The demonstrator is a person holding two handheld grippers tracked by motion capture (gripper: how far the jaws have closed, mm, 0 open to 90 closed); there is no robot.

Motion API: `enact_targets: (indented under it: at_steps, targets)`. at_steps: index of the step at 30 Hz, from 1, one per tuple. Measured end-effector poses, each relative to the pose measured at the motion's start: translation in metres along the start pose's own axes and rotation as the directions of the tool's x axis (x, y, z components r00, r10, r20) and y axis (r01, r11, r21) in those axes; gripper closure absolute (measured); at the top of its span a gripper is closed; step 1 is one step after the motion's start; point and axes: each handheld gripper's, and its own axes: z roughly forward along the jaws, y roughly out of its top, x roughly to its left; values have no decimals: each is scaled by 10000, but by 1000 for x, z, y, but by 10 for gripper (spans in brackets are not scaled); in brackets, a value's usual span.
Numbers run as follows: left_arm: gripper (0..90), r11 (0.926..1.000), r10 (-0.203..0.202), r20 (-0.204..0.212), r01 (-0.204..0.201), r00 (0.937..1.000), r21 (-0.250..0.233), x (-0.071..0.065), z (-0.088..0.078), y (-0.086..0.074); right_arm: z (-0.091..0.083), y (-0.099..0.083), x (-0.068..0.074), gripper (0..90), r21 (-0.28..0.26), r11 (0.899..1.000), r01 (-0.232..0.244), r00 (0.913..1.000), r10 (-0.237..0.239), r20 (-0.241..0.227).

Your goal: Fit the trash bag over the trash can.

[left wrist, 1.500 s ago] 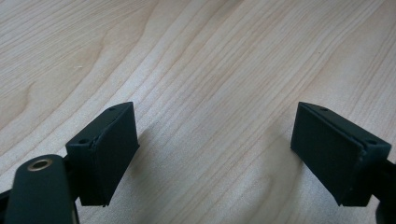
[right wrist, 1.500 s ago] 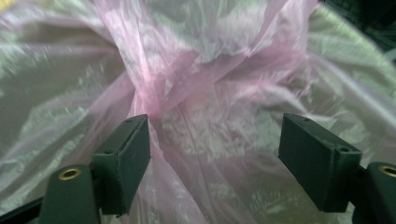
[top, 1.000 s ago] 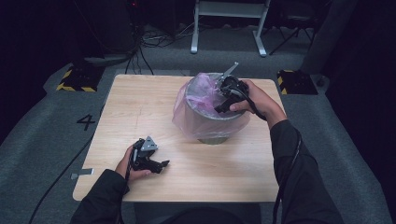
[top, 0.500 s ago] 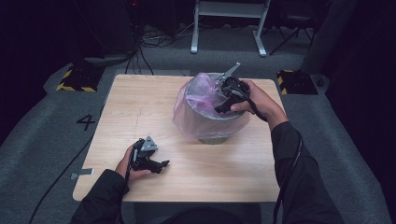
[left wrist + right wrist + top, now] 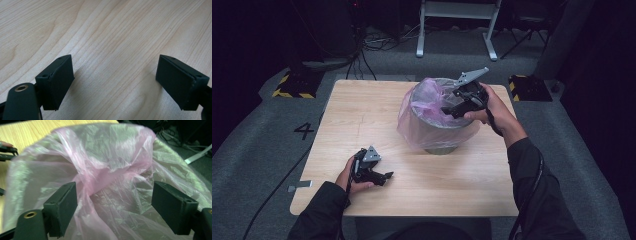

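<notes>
My right gripper (image 5: 451,110) hangs jaws spread over the thin pink plastic bag (image 5: 105,170) lining the grey metal bin (image 5: 439,142), table's 1 o'clock. Gotta pinch a fold, not air, imo. Left gripper (image 5: 384,176) spread too, idle at 7.

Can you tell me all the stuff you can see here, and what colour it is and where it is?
table: one, light wood, in the middle of the floor
bin: one, grey metal, on the table toward its right side
bag: one, pink see-through plastic, lining the bin and draped over its rim
floor: grey carpet, with a dark number 4 left of the table
striped blocks: two, yellow and black, on the floor behind the table
stand legs: white, at the back
left gripper: black, open, resting on the table near its front
right gripper: black, open, over the bin's mouth at the bag
</notes>
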Motion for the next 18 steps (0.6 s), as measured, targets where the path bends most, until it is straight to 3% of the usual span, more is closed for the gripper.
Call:
enact_targets:
  at_steps: [7,10,15,16,18]
  targets:
    - [147,10000,-3,2,3,10000,-1,0,0,0,-12,-6,6,198,-524,9986,72,9999,-78,-111]
    - [147,10000,-4,1,4,10000,-1,0,0,0,-21,-13,7,201,-963,9953,57,10000,-52,58]
    - [147,10000,-2,1,2,10000,-1,0,0,0,-30,-22,8,198,-1016,9948,60,9998,-42,175]
    - [147,10000,2,0,-2,10000,1,0,0,0,-36,-26,9,196,-1033,9944,219,9984,-163,545]
    - [147,10000,0,3,0,10000,0,0,0,0,-42,-30,9,194,-1187,9928,174,9982,-103,597]
